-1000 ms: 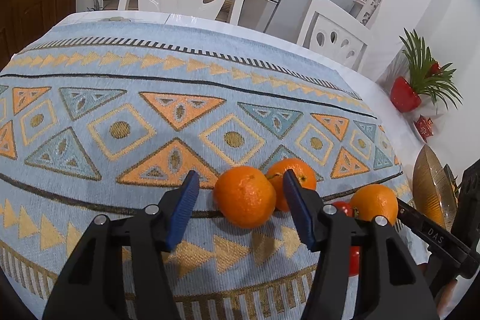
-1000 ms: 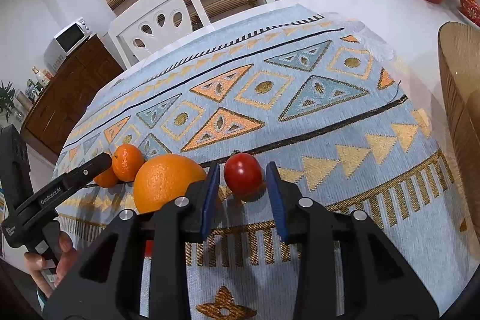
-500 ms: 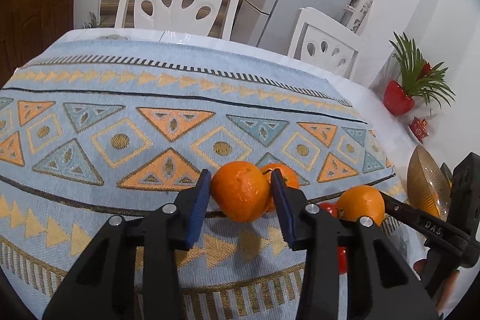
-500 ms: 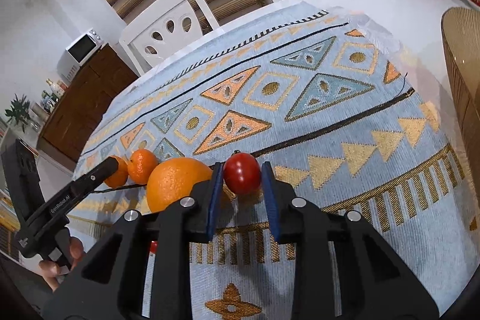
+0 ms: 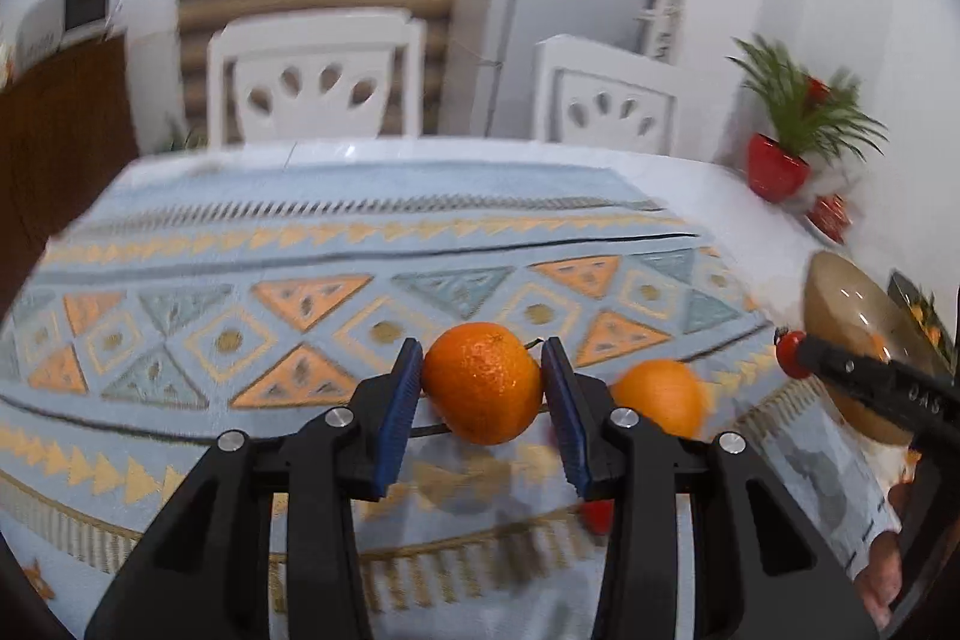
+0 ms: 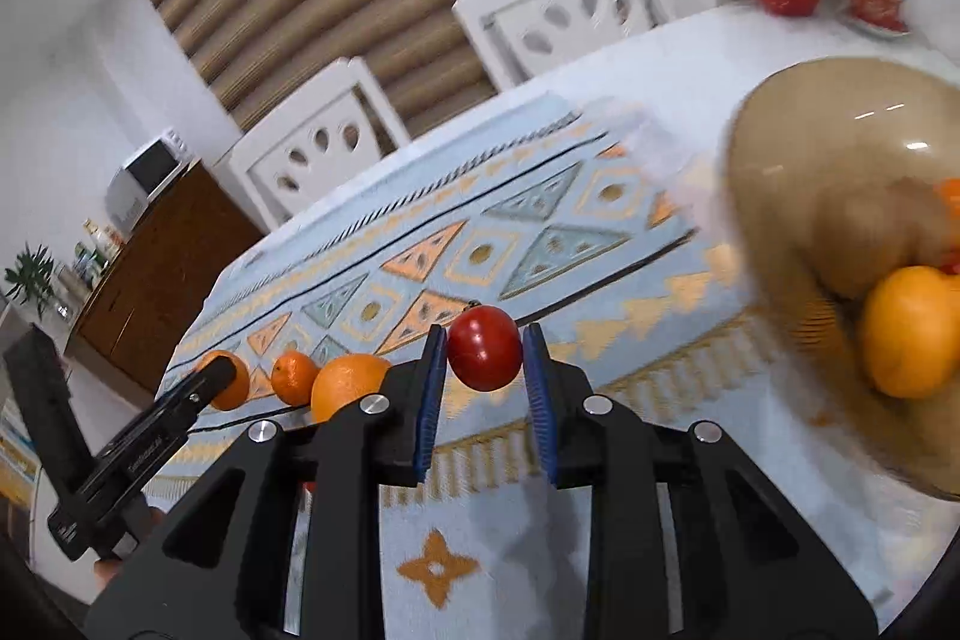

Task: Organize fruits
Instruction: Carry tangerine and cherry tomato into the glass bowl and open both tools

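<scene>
The left tool [image 5: 482, 382] is clenched on a mandarin [image 5: 482, 381], the right tool [image 6: 485, 355] on a tomato [image 6: 485, 355]; the smooth tomato could be dropped before the bowl [image 6: 780, 148] at 2 o'clock is reached.

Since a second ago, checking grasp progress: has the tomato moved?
Yes. The tomato, clamped in the right tool, has lifted off the tablecloth toward the bowl.
</scene>
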`<state>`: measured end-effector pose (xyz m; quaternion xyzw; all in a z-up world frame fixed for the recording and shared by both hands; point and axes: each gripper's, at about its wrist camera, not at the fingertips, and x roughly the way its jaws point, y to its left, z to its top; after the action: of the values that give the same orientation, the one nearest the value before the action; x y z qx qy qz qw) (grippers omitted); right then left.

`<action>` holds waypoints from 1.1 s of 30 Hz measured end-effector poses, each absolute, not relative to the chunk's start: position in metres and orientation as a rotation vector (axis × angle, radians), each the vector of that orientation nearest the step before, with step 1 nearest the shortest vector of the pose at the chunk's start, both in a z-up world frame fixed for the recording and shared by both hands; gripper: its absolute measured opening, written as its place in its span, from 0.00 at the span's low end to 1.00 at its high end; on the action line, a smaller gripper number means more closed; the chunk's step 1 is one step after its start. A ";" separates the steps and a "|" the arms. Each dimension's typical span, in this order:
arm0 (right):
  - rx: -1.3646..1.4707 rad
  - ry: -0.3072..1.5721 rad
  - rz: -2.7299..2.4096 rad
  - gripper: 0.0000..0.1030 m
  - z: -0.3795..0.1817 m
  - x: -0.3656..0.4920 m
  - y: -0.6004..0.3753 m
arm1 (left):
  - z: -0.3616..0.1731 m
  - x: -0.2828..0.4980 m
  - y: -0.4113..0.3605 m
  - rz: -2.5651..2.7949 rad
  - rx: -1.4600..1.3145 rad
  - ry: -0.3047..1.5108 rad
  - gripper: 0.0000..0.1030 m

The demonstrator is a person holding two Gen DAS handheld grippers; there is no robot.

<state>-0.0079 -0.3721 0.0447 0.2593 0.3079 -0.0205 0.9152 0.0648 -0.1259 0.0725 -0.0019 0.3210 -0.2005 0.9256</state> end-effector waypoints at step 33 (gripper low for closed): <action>0.721 0.508 -0.378 0.26 0.064 -0.180 -0.553 | 0.105 -0.037 -0.403 -0.879 0.177 0.700 0.39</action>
<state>-0.1799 -0.5533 0.0644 0.3470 0.2445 -0.1818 0.8870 -0.0366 -0.4030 0.1046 0.0837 0.3316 -0.4161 0.8426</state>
